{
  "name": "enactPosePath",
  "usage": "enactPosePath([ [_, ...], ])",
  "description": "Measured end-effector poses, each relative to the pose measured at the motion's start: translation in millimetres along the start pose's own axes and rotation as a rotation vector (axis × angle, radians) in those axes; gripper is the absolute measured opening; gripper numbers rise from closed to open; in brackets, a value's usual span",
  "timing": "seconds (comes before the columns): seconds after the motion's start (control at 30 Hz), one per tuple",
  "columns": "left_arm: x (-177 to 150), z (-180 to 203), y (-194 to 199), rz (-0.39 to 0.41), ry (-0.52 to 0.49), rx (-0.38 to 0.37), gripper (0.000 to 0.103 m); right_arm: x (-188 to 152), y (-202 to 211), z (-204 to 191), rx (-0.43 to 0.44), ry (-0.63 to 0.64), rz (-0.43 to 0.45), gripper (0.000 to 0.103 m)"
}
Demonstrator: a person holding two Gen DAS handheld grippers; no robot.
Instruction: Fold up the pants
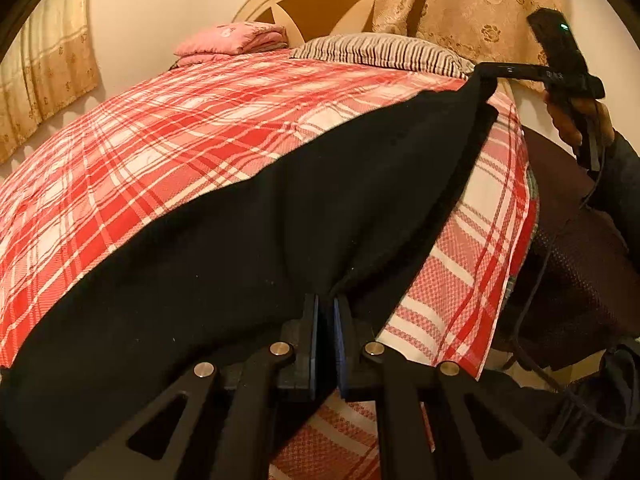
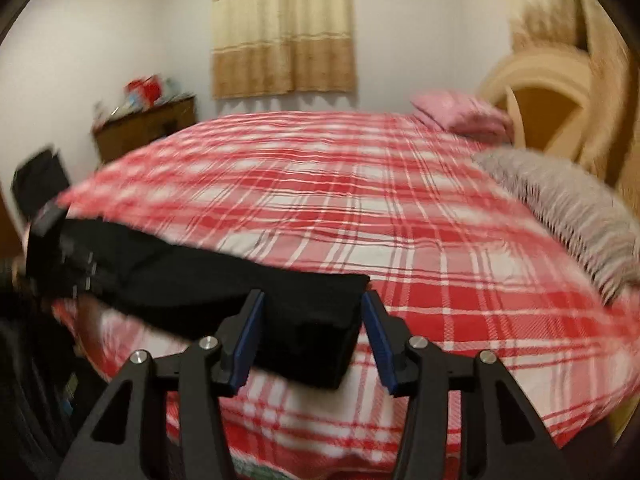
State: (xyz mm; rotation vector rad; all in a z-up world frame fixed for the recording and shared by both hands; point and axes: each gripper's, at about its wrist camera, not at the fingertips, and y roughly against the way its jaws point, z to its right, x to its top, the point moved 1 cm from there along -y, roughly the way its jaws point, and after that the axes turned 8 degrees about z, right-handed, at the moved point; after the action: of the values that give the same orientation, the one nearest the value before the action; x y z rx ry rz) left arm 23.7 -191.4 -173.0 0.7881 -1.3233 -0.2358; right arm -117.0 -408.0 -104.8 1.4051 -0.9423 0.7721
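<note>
The black pants [image 1: 248, 240] lie stretched along the near edge of the plaid bed [image 1: 160, 128], the left gripper [image 1: 326, 308] pinching one end while the right gripper [image 2: 312, 320] has jaws parted around the other, so that end may slump and spoil the fold.

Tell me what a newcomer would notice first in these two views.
The black pants stretched across the red plaid bedspread stand out first. The left hand-held gripper is shut on their near edge, while the right hand-held gripper stands open around the other end without pressing it. Behind lie a pink pillow and a striped pillow at the headboard.
</note>
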Motion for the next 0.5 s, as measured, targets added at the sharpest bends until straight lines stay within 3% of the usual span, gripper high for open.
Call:
enactPosePath([
  [0.03,1,-1,1,0.004,0.011,0.004,0.007,4,-6,1,-0.012,-0.037,-0.013,0.052],
  [0.1,0,-3,1,0.005,0.02,0.007,0.007,11,-11,9,0.093,-0.161,-0.013,0.053],
  [0.17,-3,-3,0,0.004,0.022,0.009,0.007,16,-3,24,0.231,-0.304,0.068,0.053],
  [0.23,-6,-3,-3,0.004,0.019,0.01,0.007,20,3,41,0.28,-0.427,0.119,0.053],
  [0.3,-6,-3,-4,0.004,0.026,0.01,0.007,19,2,56,0.213,-0.494,0.107,0.054],
  [0.4,-5,-3,-4,0.005,0.03,0.011,0.007,12,-15,58,0.028,-0.441,0.005,0.048],
  [0.5,-5,-3,-3,0.003,0.025,0.012,0.007,4,-31,51,0.028,-0.427,-0.067,0.045],
])
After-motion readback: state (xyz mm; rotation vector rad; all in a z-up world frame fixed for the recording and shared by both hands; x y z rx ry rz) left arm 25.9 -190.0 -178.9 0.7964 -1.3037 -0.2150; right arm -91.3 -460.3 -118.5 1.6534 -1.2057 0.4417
